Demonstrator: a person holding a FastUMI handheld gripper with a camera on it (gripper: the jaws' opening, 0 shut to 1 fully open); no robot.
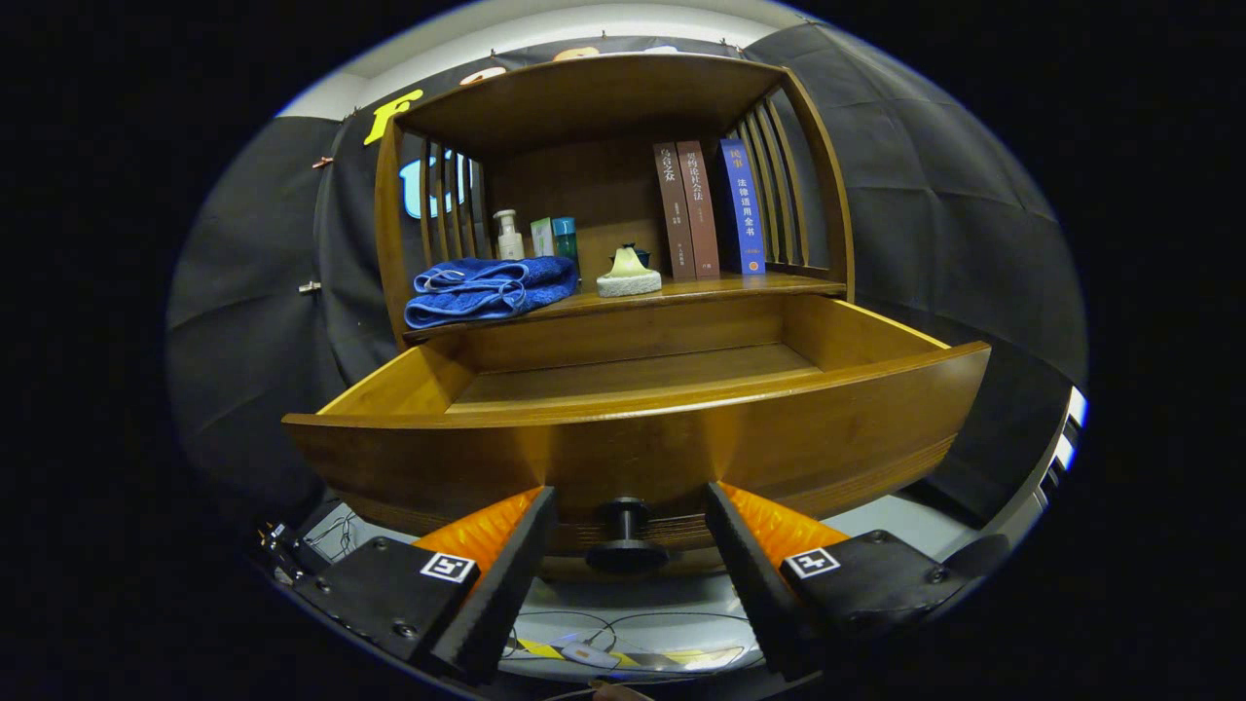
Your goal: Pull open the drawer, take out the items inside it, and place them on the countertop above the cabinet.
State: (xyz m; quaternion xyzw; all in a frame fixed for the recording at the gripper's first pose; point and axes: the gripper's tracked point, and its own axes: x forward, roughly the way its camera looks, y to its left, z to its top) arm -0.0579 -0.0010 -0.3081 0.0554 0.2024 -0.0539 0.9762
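Light dim overall, warm on the wood, coming from above and in front: the drawer (638,428) front rim catches a bright line, its face glows amber toward 3 o'clock and falls off dark toward 9. Inside of the shelf (594,107) shadowed, deepest under its top board. Towel (487,289) and books (706,209) evenly lit, sharp. Knob (626,535) dark, little detail, between the spread fingers of the gripper (631,555), which touch nothing. Fingers (506,574) slightly soft, being close. Strong fisheye bowing: drawer front curves, shelf posts lean outward. Pale glare on the floor at 6 o'clock; a bright strip at 4 o'clock.
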